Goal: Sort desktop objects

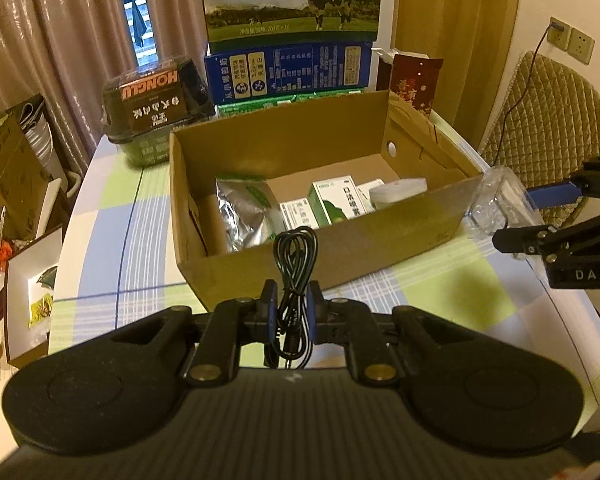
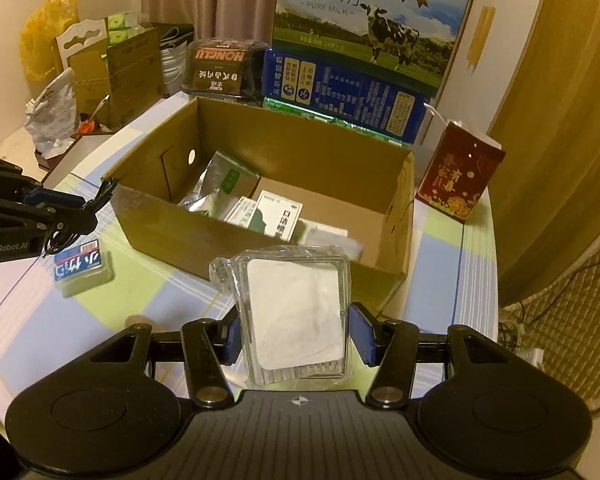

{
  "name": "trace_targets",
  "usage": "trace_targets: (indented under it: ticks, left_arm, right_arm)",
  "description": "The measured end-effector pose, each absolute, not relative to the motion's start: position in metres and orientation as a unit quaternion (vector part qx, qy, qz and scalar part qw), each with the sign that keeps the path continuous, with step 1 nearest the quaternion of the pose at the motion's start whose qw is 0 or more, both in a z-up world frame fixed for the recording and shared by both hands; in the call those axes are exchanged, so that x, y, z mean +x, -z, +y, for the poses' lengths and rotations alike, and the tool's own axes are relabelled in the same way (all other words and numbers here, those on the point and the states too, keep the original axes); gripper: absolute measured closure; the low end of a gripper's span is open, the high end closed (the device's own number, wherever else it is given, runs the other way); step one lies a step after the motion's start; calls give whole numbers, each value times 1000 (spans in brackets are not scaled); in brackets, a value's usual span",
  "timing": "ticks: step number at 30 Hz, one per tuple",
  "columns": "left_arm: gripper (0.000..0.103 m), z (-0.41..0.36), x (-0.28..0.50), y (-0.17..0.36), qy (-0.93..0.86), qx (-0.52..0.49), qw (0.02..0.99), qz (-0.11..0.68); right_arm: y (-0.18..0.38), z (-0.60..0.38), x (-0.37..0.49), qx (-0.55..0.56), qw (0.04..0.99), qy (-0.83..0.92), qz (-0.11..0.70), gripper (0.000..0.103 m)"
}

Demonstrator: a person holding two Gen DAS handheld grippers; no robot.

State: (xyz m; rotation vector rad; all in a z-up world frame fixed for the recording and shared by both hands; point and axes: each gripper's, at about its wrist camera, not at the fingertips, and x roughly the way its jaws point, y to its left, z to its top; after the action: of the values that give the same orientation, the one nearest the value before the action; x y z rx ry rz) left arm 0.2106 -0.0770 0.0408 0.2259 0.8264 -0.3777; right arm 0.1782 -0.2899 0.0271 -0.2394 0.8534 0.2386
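Currently milk carton [image 2: 374, 28] reading "PURE MILK", "3.6" medal, sitting on blue carton [image 2: 340, 96] behind open cardboard box [image 1: 320, 248]. Dark tub [image 1: 156, 92] reading "HONGLU" upside down, standing left of box. Red gift box [image 2: 460, 176] standing right of box. Small blue-label pack [image 2: 82, 266] lying on checked tablecloth [image 1: 112, 216]. Left gripper [image 1: 292, 304], fingers pressed together, pinching coiled black cable [image 1: 294, 264] just before box's near wall. Right gripper [image 2: 296, 334], marked "DAS", fingers part-spread, clamping clear plastic case [image 2: 296, 316] near box's front wall.
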Motion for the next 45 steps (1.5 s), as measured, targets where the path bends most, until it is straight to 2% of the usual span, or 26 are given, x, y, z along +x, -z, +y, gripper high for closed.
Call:
trace_targets:
  ticks: [29,45]
  left_arm:
    - [92,-87,288,-51,181,111,894,396]
    - [92,-98,323,-44,190,105,892,396]
  right_arm:
    - [-39,-291,252,-115,900,-114,404,52]
    - [-26,-284,294,-110,896,-107,416,52]
